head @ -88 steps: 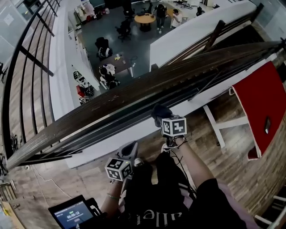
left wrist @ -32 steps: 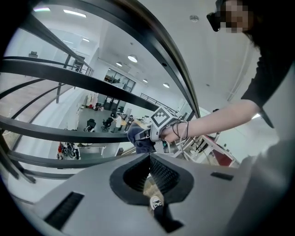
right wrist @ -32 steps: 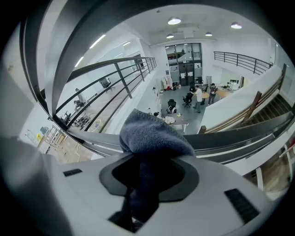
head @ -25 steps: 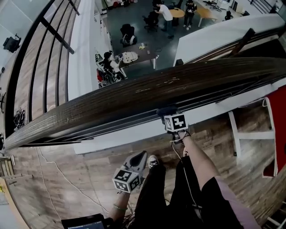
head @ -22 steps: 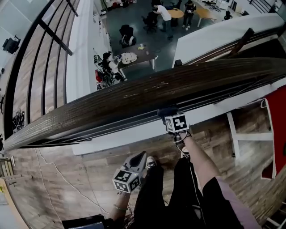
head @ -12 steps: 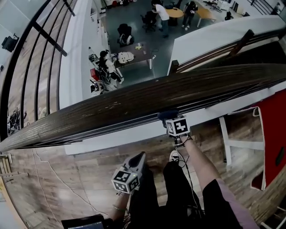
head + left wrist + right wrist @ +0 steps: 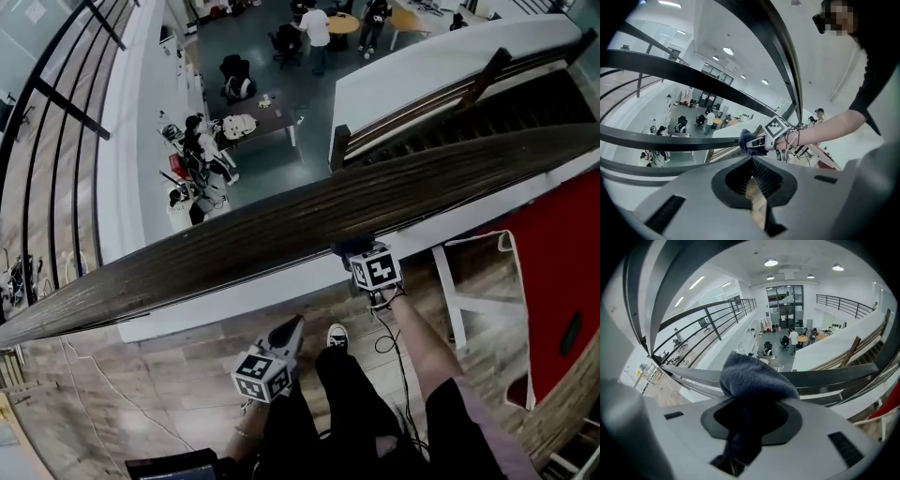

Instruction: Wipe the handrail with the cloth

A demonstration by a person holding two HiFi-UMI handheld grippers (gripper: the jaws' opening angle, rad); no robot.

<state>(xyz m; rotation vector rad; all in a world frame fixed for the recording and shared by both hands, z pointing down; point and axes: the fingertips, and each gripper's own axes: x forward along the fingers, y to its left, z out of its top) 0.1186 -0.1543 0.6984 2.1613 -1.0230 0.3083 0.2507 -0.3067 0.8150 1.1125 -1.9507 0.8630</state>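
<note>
The dark wooden handrail (image 7: 234, 246) runs slantwise from lower left to upper right in the head view. My right gripper (image 7: 351, 249), with its marker cube, holds a dark blue cloth (image 7: 352, 246) against the rail's near edge. In the right gripper view the cloth (image 7: 757, 377) bulges out of the right gripper (image 7: 754, 401), whose jaws are shut on it, with the rail bars (image 7: 834, 377) just beyond. My left gripper (image 7: 294, 326) hangs lower, away from the rail, over the floor. In its own view the left gripper (image 7: 752, 161) is shut with nothing in it, and the cloth (image 7: 746, 140) shows ahead.
Beyond the rail is an open drop to a lower floor with desks and people (image 7: 239, 117). A red table (image 7: 562, 272) and a white frame (image 7: 459, 291) stand at the right. My legs and a shoe (image 7: 337, 336) are below; a tablet (image 7: 173, 466) sits at the bottom edge.
The right gripper has slid the cloth to the right along the handrail, and the view has shifted with it. The left gripper stays low and shut.
</note>
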